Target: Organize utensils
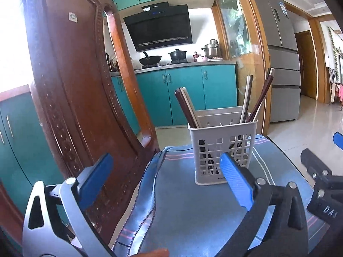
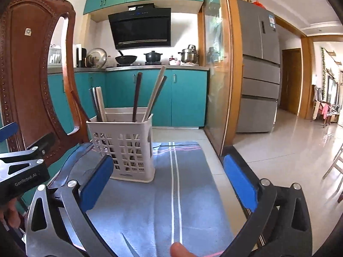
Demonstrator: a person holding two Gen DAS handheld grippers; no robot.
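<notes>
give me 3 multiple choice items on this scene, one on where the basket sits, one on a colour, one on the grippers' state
1. Where does the basket stand?
A. on the blue cloth
B. on the kitchen counter
C. on the floor tiles

2. What colour are the gripper pads?
A. red
B. blue
C. white

3. How do the left gripper and right gripper stand?
A. both shut on chopsticks
B. left shut, right open
C. both open, empty

Answers:
1. A, its base rests on the striped cloth, beside the wooden chair back.
2. B, every pad in both views is blue.
3. C, the jaws are spread wide with nothing between them; the chopsticks stand in the basket.
</notes>
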